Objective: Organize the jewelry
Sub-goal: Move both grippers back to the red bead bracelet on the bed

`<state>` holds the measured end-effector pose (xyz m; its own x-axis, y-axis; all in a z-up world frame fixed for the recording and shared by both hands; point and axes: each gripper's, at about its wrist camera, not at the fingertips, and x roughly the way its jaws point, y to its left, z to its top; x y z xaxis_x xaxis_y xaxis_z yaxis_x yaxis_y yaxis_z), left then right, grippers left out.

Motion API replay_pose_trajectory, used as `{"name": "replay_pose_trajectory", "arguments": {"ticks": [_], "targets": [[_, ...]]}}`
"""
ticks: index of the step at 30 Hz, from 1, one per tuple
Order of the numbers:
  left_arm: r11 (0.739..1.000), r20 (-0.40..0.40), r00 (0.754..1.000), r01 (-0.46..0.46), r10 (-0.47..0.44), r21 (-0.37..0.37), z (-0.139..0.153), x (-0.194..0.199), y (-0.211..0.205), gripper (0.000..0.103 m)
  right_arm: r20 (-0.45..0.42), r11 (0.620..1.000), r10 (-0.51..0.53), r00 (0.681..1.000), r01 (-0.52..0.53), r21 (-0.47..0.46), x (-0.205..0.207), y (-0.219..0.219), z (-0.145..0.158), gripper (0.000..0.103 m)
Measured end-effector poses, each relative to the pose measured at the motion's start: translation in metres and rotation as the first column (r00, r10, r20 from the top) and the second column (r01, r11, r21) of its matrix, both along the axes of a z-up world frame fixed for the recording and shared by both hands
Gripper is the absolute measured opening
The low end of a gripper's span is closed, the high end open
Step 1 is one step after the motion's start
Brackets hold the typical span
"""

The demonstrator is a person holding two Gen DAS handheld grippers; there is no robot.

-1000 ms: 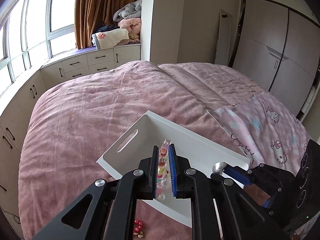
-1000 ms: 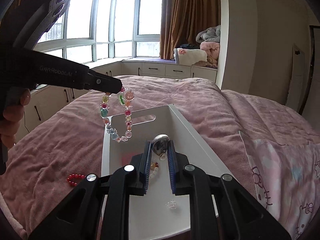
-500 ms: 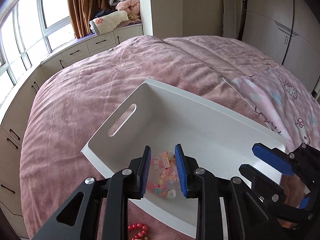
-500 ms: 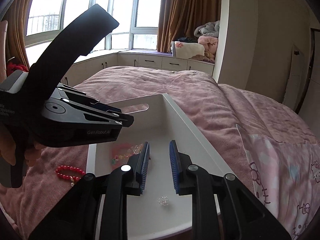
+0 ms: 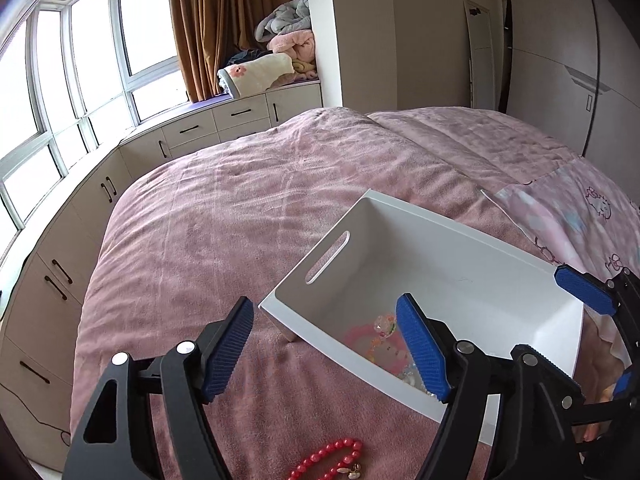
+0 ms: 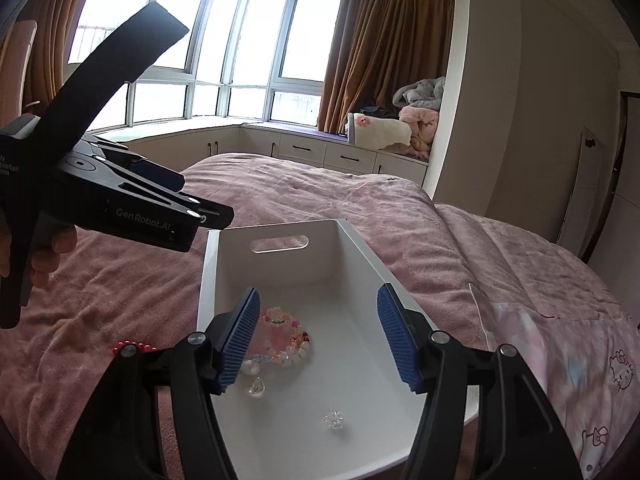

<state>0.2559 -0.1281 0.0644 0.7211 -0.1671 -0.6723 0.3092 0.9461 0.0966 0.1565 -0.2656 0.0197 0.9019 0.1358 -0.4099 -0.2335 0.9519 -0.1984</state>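
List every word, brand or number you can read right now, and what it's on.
"GenRobot.AI": on the side of the left gripper, seen from the right wrist view.
White lettering at that gripper's rear edge: cut off by the frame, unreadable.
The bin and quilt carry no readable text, only cartoon prints on the quilt.

One white rectangular plastic bin point(image 6: 362, 256) with a slot handle lies at the centre of the right wrist frame. In it are one multicoloured beaded bracelet point(image 6: 286, 340), one clear drop-shaped pendant point(image 6: 256, 387) and one small clear spiky crystal bead point(image 6: 334, 420). One red bead bracelet point(image 5: 326, 460) lies at the bottom centre of the left wrist frame. Two black grippers with blue pads are in view.
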Motion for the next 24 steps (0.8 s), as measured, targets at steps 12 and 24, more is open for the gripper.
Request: {"name": "replay_pose_trajectory", "arguments": {"ticks": [12,24], "targets": [[0.992,0.102,0.987,-0.123,0.126,-0.035,0.007,-0.051,0.092,0.092,-0.002,0.964,0.193,0.981,-0.190,0.187,-0.028,0.060,0.010,0.082],[0.961,0.108,0.965,-0.218,0.239,-0.172,-0.022,-0.091,0.181,0.095,-0.256,0.967,0.240,0.936,-0.208,0.148,-0.020,0.123,-0.022,0.083]]}}
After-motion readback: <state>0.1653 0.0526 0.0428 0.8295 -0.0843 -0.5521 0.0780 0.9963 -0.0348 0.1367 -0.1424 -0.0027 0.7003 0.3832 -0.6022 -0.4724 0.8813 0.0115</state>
